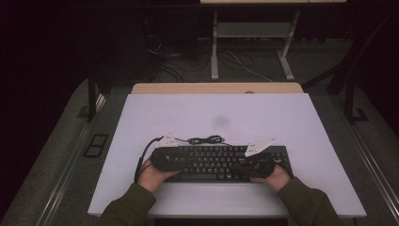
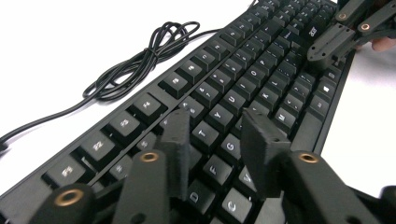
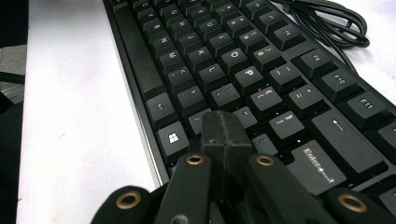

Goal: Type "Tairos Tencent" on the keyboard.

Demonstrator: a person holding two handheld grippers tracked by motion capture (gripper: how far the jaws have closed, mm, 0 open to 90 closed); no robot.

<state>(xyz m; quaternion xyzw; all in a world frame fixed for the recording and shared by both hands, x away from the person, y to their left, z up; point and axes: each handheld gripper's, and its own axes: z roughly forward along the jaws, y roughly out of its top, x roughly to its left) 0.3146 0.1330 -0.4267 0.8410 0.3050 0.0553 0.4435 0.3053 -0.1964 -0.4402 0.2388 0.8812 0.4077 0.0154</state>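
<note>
Left gripper view – left tongs (image 2: 217,135) parted over keyboard (image 2: 261,70) keys

Olive sleeves (image 1: 131,202), seemingly; black tongs (image 2: 219,140).

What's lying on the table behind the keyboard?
Behind the keyboard, a black cable lies in a loose bundle of loops on the white table. One strand trails off toward the left end of the keyboard; the left gripper covers where it ends.
</note>
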